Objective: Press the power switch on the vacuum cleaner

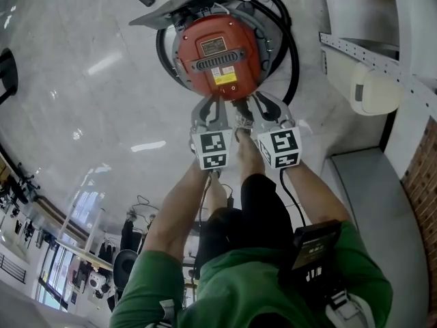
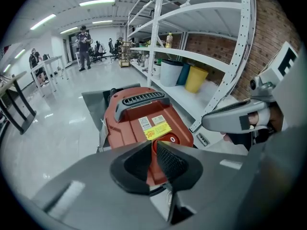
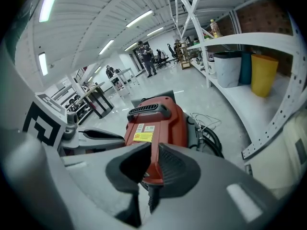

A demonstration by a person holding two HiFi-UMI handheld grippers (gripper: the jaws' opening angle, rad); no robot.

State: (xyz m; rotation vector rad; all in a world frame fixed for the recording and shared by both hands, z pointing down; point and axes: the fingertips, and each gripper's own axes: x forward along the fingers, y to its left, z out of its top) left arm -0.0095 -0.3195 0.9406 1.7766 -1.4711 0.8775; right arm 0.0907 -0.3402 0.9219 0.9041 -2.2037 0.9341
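Note:
A red canister vacuum cleaner [image 1: 217,50] stands on the glossy floor, with a black handle [image 2: 139,99] and a yellow label [image 2: 156,132] on top. A round red button with a white mark [image 2: 172,139] sits at its near edge. My left gripper [image 1: 218,104] hovers just short of that near edge with its jaws shut on nothing. Close beside it, my right gripper [image 1: 248,105] is also shut and empty. In the left gripper view, the left gripper [image 2: 153,143] points at the button area. In the right gripper view, the right gripper [image 3: 154,145] lines up with the vacuum cleaner [image 3: 156,119].
A black hose [image 1: 292,43] coils around the vacuum, and a grey floor head [image 1: 174,9] lies beyond it. White shelving [image 1: 382,57] runs along the right, holding a white bin [image 2: 170,73] and a yellow bin [image 2: 195,79]. The person's feet are below the grippers. People stand far off.

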